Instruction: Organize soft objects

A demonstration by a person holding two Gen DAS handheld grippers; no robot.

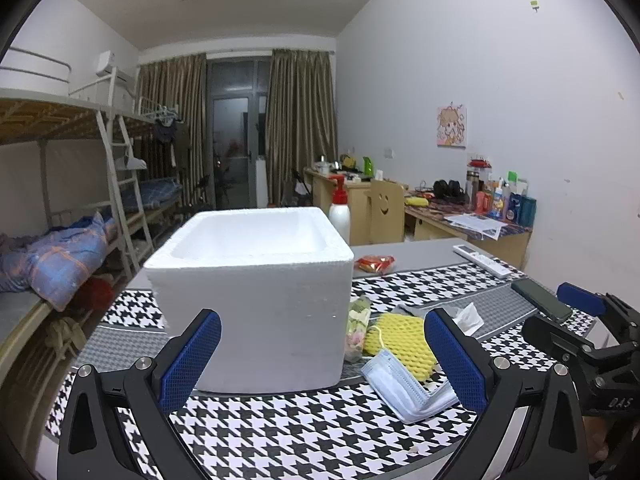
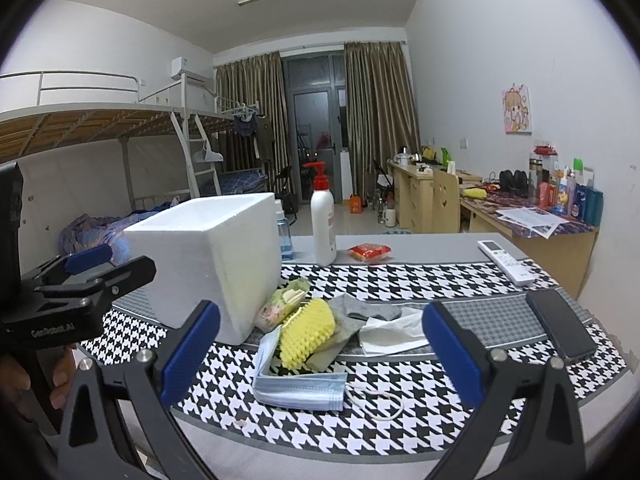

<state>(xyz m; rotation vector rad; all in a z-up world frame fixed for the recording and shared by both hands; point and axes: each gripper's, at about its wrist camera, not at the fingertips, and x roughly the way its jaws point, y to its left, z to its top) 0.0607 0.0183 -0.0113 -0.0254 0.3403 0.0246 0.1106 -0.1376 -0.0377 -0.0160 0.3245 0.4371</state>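
In the left wrist view, the left gripper [image 1: 322,354] stands wide apart and holds nothing; its blue pads frame the white foam box [image 1: 256,292], which stands upright on the houndstooth cloth [image 1: 304,428]. The inside floor of the box is hidden by its near wall. Just right of the box lies the pile of soft things: a yellow foam net [image 1: 404,340], a blue face mask [image 1: 404,388] in front of it, a white tissue [image 1: 468,316] behind. A clear packet [image 1: 357,328] leans against the box; what it contains is hard to make out. The right finger covers part of the mask and the net. At the right edge the right gripper [image 1: 580,320] is cut off, so its opening cannot be judged here.

In the right wrist view, the right gripper [image 2: 320,354] is also spread wide and empty. Between its fingers lie the mask [image 2: 300,388], the net [image 2: 308,332], a grey cloth [image 2: 368,312] and the tissue [image 2: 392,332], all touching or overlapping. The box [image 2: 204,264] is to the left, near the pile. A dark phone [image 2: 560,328] lies to the right, apart. A hand [image 2: 24,384] at the left edge is mostly cut off.
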